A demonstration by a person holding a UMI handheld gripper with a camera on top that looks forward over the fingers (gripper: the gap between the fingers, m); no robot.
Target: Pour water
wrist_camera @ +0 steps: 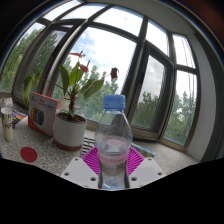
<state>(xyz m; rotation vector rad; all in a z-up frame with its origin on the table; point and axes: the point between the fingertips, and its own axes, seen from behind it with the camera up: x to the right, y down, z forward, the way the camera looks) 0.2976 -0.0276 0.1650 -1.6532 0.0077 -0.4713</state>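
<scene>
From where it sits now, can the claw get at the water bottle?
Probably yes: the water bottle stands upright between the pink pads of the claw, with nothing in front of it. Whether both pads press on it cannot be seen. The potted plant stands well beyond, out of the way.

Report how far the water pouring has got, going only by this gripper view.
Done: the hand-held gripper has the water bottle upright between its pink pads, which appear to press on both sides. In hand: the bottle is held over the counter, in front of the potted plant and the window. Left: its blue cap is on, no receiving cup shows, and no pouring has begun.
</scene>
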